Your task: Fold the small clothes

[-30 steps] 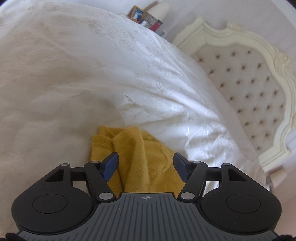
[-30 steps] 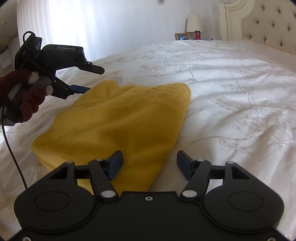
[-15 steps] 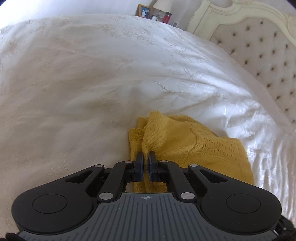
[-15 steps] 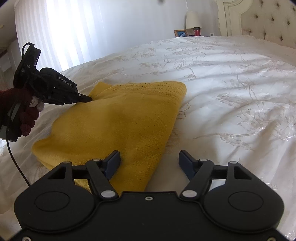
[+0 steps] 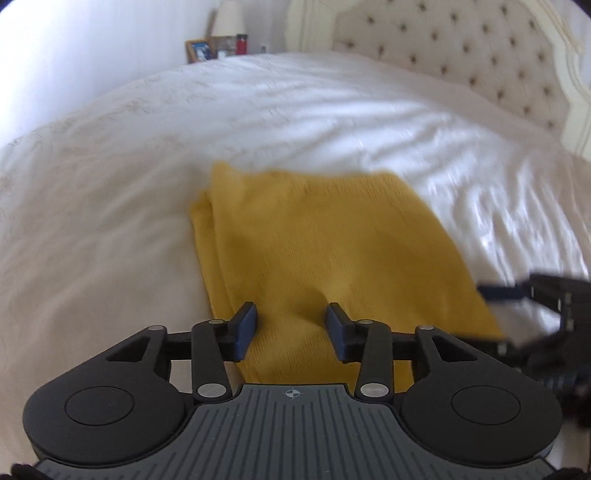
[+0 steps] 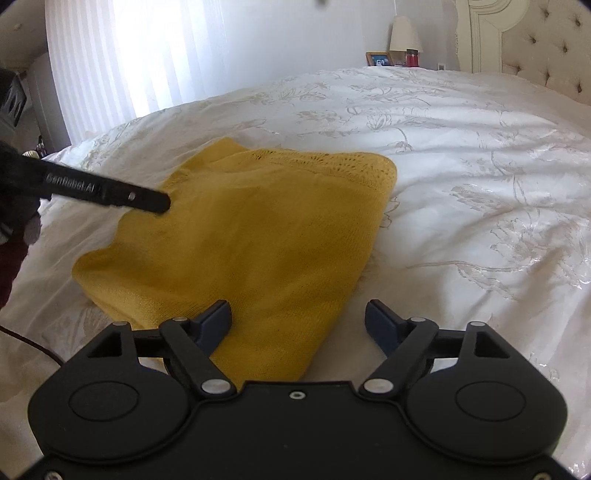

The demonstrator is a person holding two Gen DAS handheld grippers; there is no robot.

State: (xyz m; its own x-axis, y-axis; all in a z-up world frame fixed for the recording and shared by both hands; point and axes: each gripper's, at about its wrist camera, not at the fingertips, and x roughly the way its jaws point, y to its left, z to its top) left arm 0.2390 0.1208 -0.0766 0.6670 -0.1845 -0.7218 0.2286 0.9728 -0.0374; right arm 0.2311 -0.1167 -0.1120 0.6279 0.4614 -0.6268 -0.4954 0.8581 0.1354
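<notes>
Yellow knit on the bed, both my grippers empty over it

Starting on the left: my left gripper point(image 5: 291, 326) has just been opening up again, pads spread partway with nothing pinched between them, hovering over the near left part of the yellow knit garment point(image 5: 325, 243). In the right wrist view that same gripper point(image 6: 162, 202) pokes in from the left edge over the knit's left side, bit blurry. The garment point(image 6: 258, 236) is lying folded and mostly flat on the white embroidered bedspread point(image 6: 461, 155), open-knit edge at the far side. Moving right, my right gripper point(image 6: 298, 321) has been widening too, spread wide above the garment's near corner, left pad over the cloth, right pad over bare bedspread, gripping nothing. Far right there's the tufted headboard point(image 6: 546, 48), with a lamp point(image 6: 405, 34) and picture frame point(image 6: 378, 59) behind the bed.
</notes>
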